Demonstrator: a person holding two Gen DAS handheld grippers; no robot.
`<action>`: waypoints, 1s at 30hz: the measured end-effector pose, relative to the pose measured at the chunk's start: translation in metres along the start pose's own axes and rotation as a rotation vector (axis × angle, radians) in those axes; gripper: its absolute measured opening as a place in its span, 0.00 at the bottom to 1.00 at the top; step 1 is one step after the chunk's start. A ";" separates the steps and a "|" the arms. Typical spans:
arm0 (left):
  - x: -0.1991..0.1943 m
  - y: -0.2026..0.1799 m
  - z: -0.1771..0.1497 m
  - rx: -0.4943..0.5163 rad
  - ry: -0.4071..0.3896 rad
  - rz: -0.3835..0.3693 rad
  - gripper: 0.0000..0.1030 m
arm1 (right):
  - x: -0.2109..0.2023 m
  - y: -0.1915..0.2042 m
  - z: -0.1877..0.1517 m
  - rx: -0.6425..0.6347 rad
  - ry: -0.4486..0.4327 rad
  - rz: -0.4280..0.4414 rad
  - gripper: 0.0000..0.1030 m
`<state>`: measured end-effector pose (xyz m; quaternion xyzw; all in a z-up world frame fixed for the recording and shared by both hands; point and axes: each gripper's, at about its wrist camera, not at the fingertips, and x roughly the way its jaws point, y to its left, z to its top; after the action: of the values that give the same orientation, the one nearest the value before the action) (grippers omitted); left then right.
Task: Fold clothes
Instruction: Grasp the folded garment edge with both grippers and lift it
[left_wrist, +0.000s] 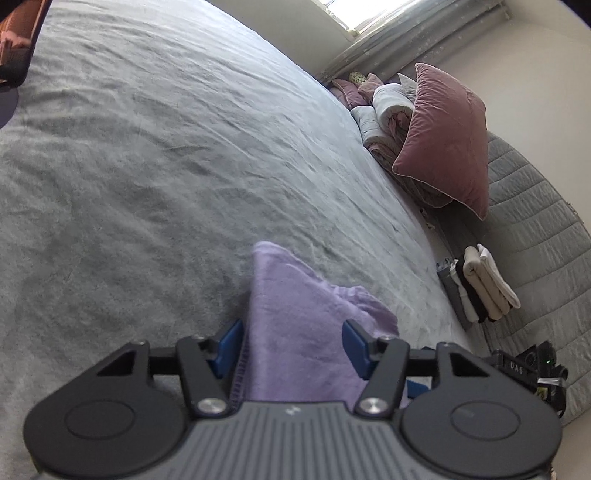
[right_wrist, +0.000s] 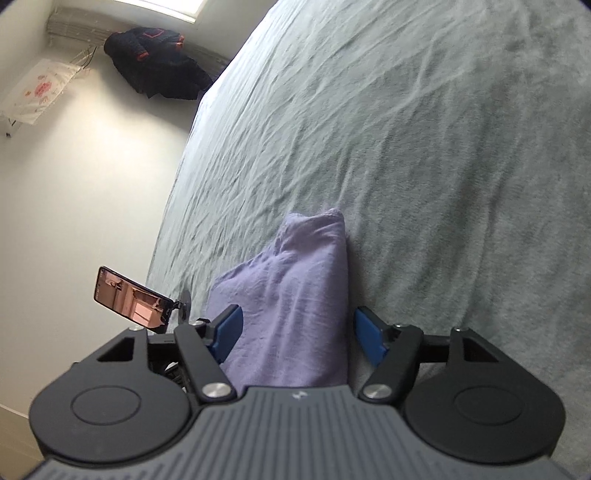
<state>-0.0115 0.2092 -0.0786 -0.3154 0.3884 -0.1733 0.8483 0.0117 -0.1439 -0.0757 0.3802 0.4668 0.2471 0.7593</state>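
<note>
Lilac garment (left_wrist: 295, 332), soft fleecy knit, bunched into a peaked fold, lies on the bed (left_wrist: 166, 166) between the blue pads of both grippers. Left gripper (left_wrist: 291, 343): jaws spread, one pad at the cloth's hemmed edge, the other over it; no pinch visible. Right gripper (right_wrist: 297, 336): jaws spread, clear gap at one pad. Bed cover grey, finely wrinkled. Beyond the left gripper: dusty-pink velvet pillow (left_wrist: 447, 140), stack of folded clothes (left_wrist: 480, 284).
</note>
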 end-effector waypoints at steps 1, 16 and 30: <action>0.000 0.000 0.000 0.002 -0.002 0.005 0.50 | 0.002 0.002 -0.001 -0.014 -0.006 -0.006 0.66; 0.004 -0.006 -0.008 -0.101 -0.159 0.007 0.16 | 0.019 0.003 -0.015 -0.112 -0.168 -0.043 0.18; 0.026 -0.098 0.011 0.039 -0.230 0.002 0.16 | -0.039 0.010 0.009 -0.105 -0.357 -0.017 0.17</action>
<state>0.0090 0.1270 -0.0216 -0.3162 0.2852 -0.1429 0.8935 0.0027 -0.1693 -0.0448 0.3741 0.3142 0.1931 0.8509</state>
